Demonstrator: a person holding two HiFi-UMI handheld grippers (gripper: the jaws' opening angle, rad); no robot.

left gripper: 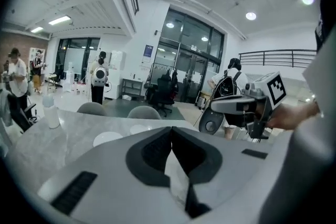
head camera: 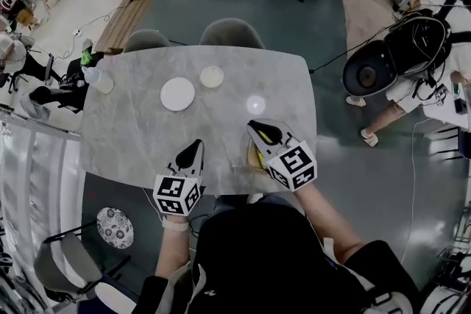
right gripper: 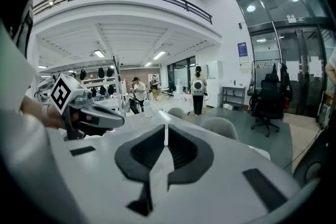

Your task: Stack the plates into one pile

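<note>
A white plate (head camera: 177, 94) lies on the grey table (head camera: 132, 136), with a smaller cream plate (head camera: 212, 76) just right of it. A small pale dish (head camera: 255, 104) sits further right. My left gripper (head camera: 196, 143) hovers over the table's near side, shut and empty. My right gripper (head camera: 252, 124) is beside it, also shut with nothing in it. Under the right gripper a yellow plate edge (head camera: 253, 157) shows, mostly hidden. The left gripper view has the white plate (left gripper: 107, 138) ahead and the right gripper (left gripper: 247, 105) off to the right. In the right gripper view the left gripper (right gripper: 86, 113) is at the left.
A bottle (head camera: 91, 74) and a cup (head camera: 105, 84) stand at the table's far left corner. Two grey chairs (head camera: 232, 31) are tucked in at the far side. A person with a backpack (head camera: 412, 55) stands to the right. A patterned disc (head camera: 115, 226) lies low at the left.
</note>
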